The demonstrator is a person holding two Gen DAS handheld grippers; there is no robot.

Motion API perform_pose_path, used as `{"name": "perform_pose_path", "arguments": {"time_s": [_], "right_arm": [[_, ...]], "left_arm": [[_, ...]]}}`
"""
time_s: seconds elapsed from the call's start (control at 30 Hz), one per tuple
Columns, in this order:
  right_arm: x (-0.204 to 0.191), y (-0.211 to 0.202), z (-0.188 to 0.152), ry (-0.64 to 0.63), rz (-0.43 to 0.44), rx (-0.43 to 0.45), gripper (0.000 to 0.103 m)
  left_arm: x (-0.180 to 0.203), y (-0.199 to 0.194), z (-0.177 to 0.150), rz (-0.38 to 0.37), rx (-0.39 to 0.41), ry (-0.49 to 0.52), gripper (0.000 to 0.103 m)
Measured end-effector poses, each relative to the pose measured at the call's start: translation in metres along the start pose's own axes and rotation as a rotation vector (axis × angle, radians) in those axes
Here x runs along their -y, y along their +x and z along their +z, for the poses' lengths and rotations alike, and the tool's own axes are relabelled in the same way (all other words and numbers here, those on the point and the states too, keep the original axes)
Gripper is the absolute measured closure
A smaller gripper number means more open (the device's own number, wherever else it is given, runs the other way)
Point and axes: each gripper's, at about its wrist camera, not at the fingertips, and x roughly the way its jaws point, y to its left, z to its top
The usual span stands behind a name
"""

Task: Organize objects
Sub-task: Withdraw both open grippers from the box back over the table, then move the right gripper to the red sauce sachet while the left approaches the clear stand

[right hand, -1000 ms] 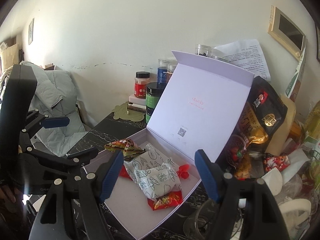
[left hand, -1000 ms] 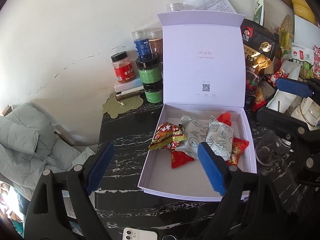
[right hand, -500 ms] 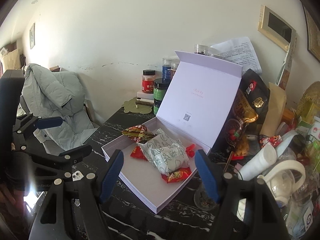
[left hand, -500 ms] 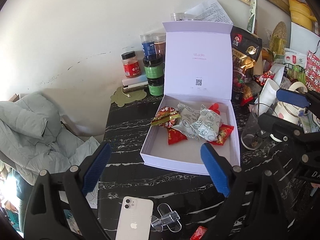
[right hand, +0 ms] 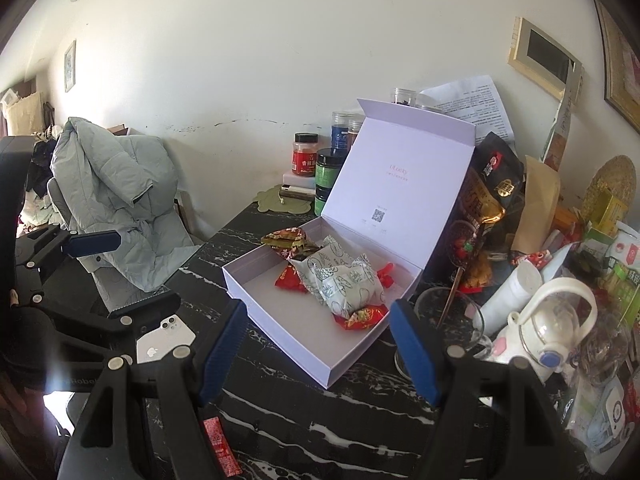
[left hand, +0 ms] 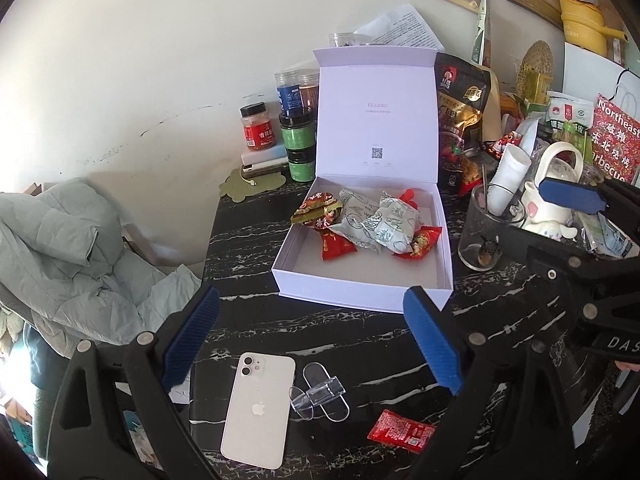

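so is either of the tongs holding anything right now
Nothing is held. The left tongs are opening with nothing between them, and the right tongs stand open and empty.

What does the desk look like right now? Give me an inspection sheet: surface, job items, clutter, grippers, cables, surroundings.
Surface: black marbled table.
Job's things: open lilac box holding snack packets; red sachet, white phone and clear stand lie outside it.
Clutter: jars, snack bags, glass, kettle.
Grippers: left gripper opening, nothing between its jaws; right gripper open, empty.
Cables: nothing seen.
Surroundings: grey jacket on chair, white wall, frames.
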Motion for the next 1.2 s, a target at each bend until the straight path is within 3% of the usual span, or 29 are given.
{"name": "perform_pose_path", "arguments": {"time_s": [0.27, 0.43, 0.63, 0.83, 1.2], "right_arm": [[0.000, -0.006, -0.021, 0.016, 0.001, -0.016, 0.029], [-0.006, -0.006, -0.036, 0.005, 0.012, -0.036, 0.029], [-0.018, -0.003, -0.055, -0.002, 0.059, -0.053, 0.029], [-0.025, 0.001, -0.073, 0.004, 0.074, -0.047, 0.029], [-0.042, 0.027, -0.110, -0.026, 0.154, -0.134, 0.029]], "left_arm": [[0.003, 0.000, -0.019, 0.002, -0.020, -0.020, 0.007], [0.004, 0.000, -0.039, 0.060, -0.030, -0.020, 0.007], [0.004, 0.000, -0.060, 0.019, -0.078, -0.030, 0.007], [0.003, 0.009, -0.081, 0.031, -0.116, -0.037, 0.007], [-0.006, 0.032, -0.115, 0.008, -0.207, -0.077, 0.008]]}}
